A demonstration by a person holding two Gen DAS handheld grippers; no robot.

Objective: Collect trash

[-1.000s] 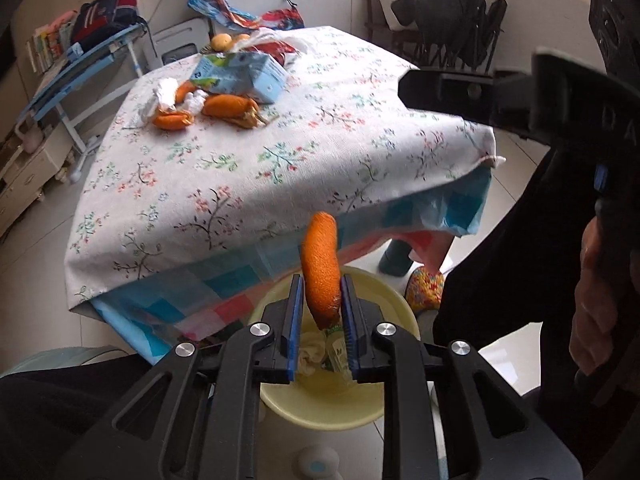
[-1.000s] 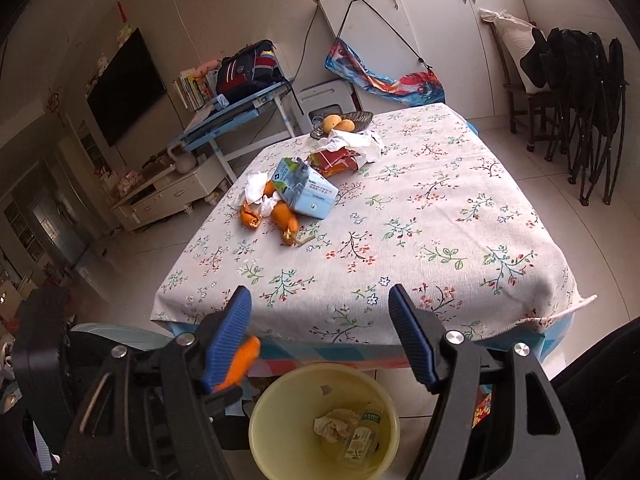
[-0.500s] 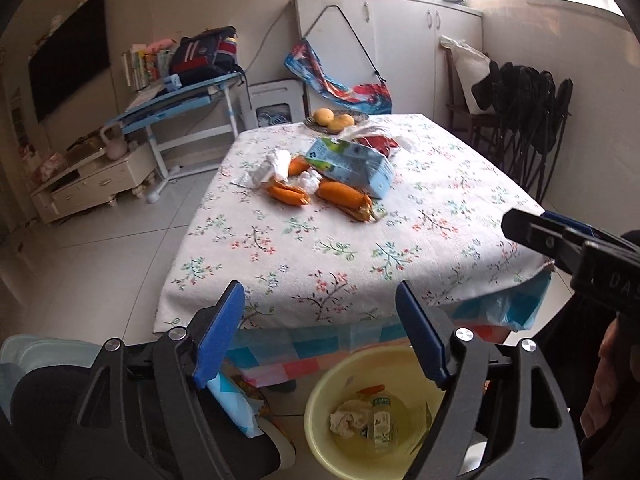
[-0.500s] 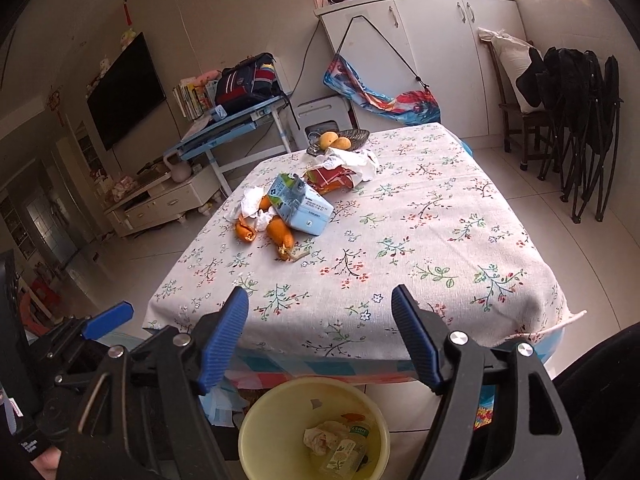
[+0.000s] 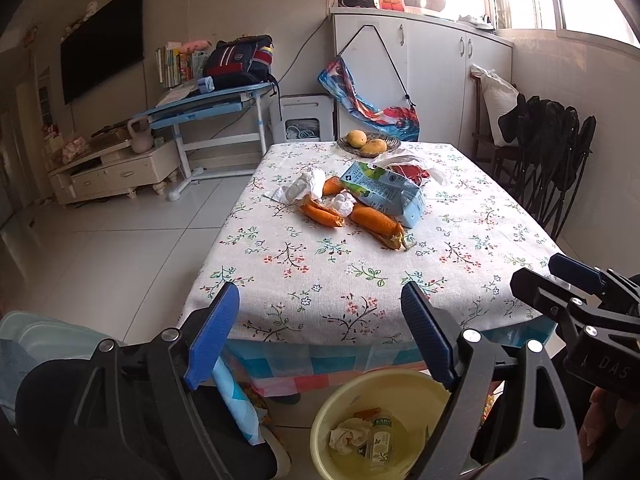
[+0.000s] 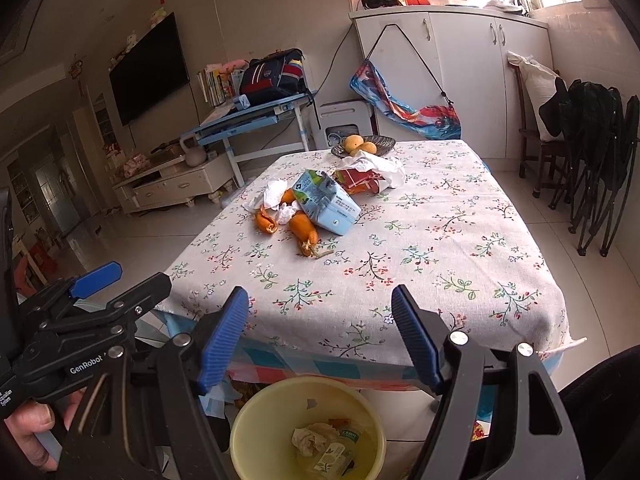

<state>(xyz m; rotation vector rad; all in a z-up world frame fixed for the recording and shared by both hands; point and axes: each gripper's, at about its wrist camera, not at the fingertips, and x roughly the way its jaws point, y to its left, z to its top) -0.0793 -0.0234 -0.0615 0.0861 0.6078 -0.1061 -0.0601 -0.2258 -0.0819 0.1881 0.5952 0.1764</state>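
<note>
White floral-print tablecloth [image 5: 360, 280], pale yellow bin [image 5: 332, 420], orange carrots [image 5: 374, 222], light blue carton [image 5: 384, 192], blue-padded black tongs [image 5: 320, 338].

Yellow bin [image 5: 332, 408] cut off by bottom edge; bottle [image 5: 378, 438] label unreadable.

left wrist — near table [image 5: 320, 288] edge | right wrist — same table [image 6: 360, 288]

Home living room: television [image 5: 102, 42], tablecloth [image 5: 360, 256].
</note>
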